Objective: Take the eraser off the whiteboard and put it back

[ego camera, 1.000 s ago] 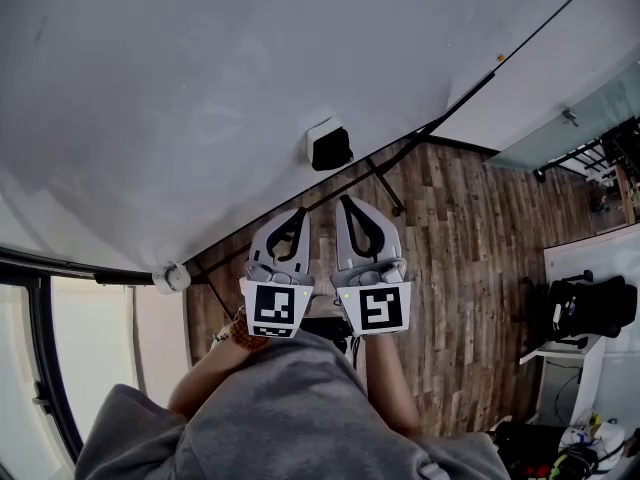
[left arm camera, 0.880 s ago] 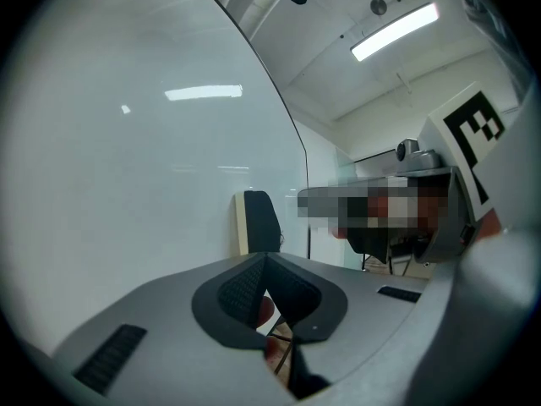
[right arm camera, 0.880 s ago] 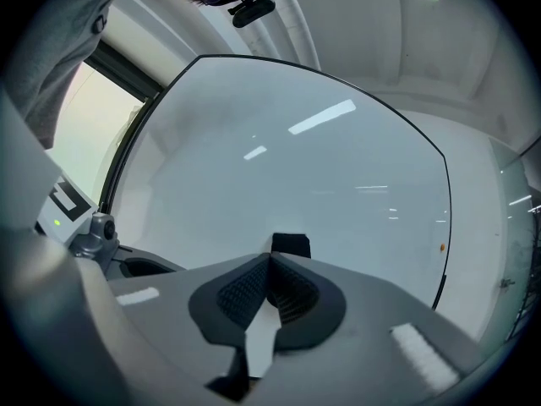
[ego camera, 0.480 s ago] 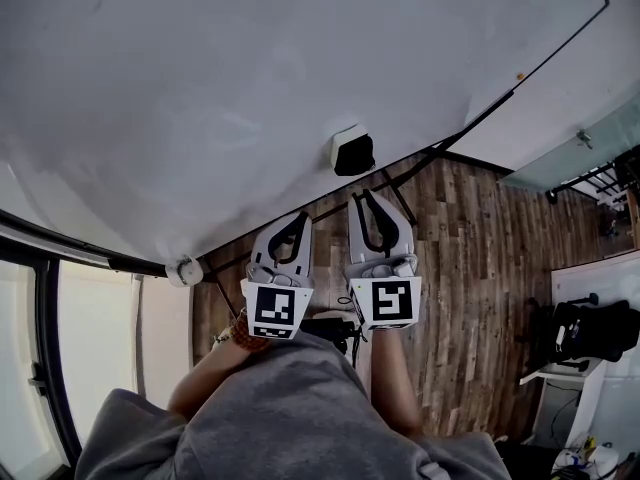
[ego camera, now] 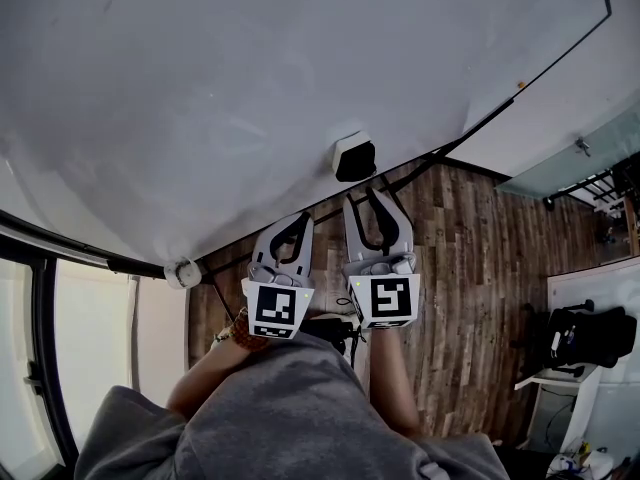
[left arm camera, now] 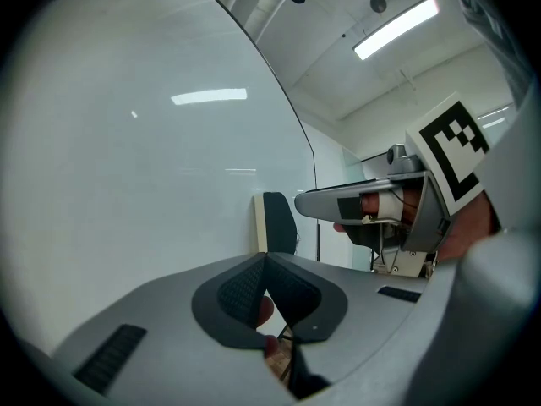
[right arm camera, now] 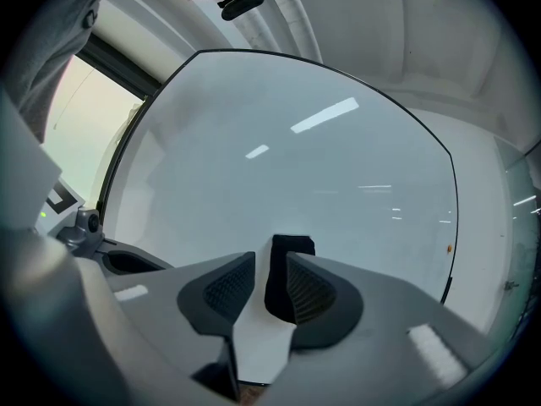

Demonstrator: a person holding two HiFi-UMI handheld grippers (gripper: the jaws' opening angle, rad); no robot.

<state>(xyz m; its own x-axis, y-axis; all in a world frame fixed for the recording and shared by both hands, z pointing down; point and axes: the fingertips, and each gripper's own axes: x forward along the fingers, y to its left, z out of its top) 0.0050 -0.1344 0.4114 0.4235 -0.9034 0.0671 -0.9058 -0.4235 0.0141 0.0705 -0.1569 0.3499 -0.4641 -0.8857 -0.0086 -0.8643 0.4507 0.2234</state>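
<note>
A black-and-white eraser (ego camera: 354,156) clings to the large whiteboard (ego camera: 250,88) near its lower edge. My right gripper (ego camera: 367,199) points level at it, just short of it. Its jaws are opening, with nothing pressed between the pads. In the right gripper view the eraser (right arm camera: 292,246) shows upright through the gap of that gripper (right arm camera: 270,260). My left gripper (ego camera: 298,220) hangs beside the right one, shut and empty. The left gripper view shows the left gripper (left arm camera: 265,261) with pads touching, the eraser (left arm camera: 275,222) ahead, and a finger (left arm camera: 355,201) of the right gripper.
The whiteboard's black frame and stand legs (ego camera: 395,196) run over a wooden floor (ego camera: 460,268). A window (ego camera: 90,338) lies at the left. A white desk with a black bag (ego camera: 590,333) stands at the right, past a glass partition (ego camera: 570,158).
The right gripper's jaws have gone from shut to parted, and its tips sit a little nearer the eraser. The left gripper has kept still and shut.
</note>
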